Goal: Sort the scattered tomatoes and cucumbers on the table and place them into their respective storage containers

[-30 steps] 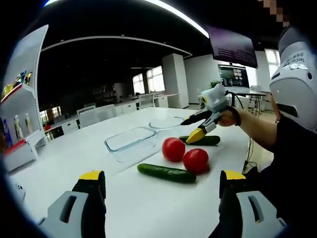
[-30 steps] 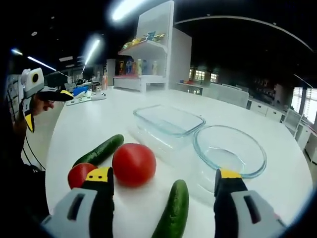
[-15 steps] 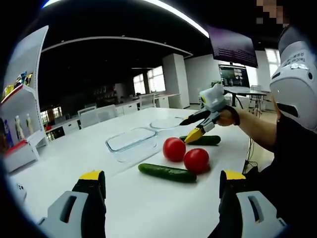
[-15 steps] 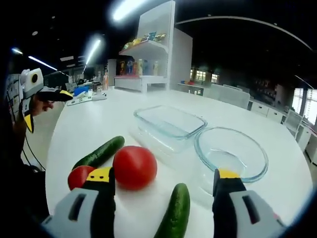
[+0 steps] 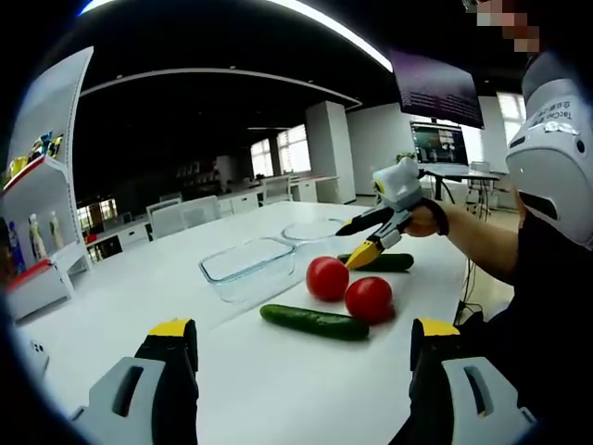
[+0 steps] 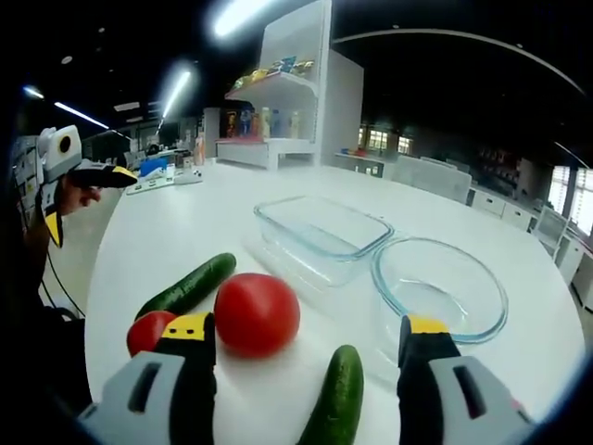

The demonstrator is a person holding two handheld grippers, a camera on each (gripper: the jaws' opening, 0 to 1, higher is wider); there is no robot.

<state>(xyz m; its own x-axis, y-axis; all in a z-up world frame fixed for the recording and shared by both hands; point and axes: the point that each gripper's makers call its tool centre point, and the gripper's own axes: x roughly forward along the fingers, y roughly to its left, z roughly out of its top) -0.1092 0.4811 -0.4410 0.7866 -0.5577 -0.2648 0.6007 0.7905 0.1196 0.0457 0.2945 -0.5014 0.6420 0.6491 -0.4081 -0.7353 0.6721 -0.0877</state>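
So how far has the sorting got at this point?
Nothing is sorted yet. The rectangular glass dish and round glass bowl are empty. Both tomatoes and both cucumbers lie on the table. The right claw hovers open over them, holding nothing; the left claw is open, farther back.

The right tool point(image 6: 306, 345) has edged toward the glass containers point(image 6: 324, 237).

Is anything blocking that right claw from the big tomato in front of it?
Nothing visible. The right claw is open, and the big tomato lies on the table just ahead, with a cucumber beside it.
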